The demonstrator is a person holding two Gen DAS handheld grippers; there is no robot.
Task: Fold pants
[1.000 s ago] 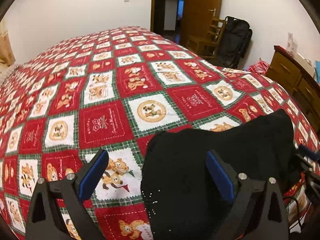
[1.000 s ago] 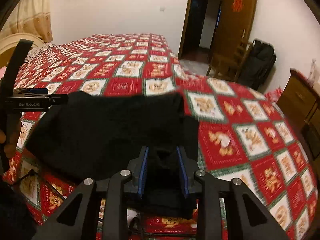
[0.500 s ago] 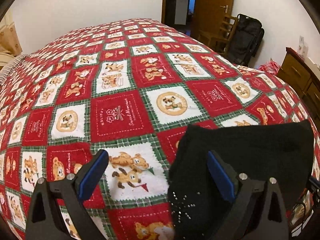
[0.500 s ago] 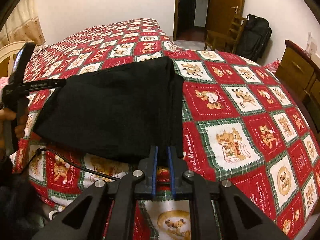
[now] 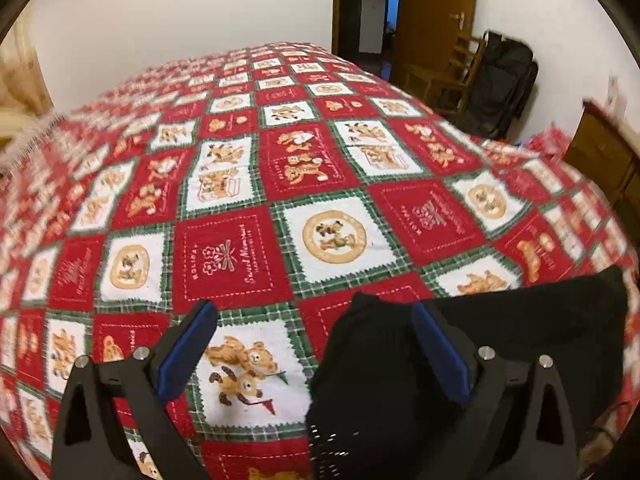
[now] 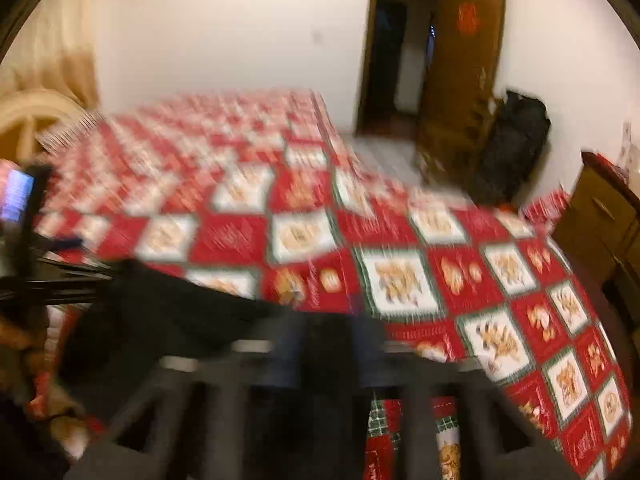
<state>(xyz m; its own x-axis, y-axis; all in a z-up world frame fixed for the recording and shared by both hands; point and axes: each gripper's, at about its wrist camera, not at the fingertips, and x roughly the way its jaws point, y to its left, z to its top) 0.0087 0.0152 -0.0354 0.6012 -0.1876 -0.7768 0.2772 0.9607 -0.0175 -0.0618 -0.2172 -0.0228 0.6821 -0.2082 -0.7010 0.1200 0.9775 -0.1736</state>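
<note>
White walls enclose a bedroom; a bed with a red, white and green bear quilt [image 5: 256, 256] fills most of both views. Beyond the bed's far corner stands an open wooden door [image 5: 436, 20], with a wooden chair [image 5: 444, 80] and a black bag [image 5: 500, 84] beside it. A wooden dresser [image 5: 604, 156] stands at the right edge.

Left wrist view: the left gripper [image 5: 314, 344] has its blue-padded jaws wide apart above the quilt. Black pants [image 5: 520, 344] lie bunched at the near right part of the bed. Their left edge lies between the jaws, and the right finger shows in front of the cloth. Neither pad presses on the cloth.

Right wrist view, heavily blurred: the right gripper [image 6: 326, 356] has its jaws nearly together, with dark cloth of the pants [image 6: 172, 312] between them; it appears clamped on the fabric. From there the pants stretch leftward across the near edge of the bed. The other gripper shows only as a dark smear at the far left.
</note>
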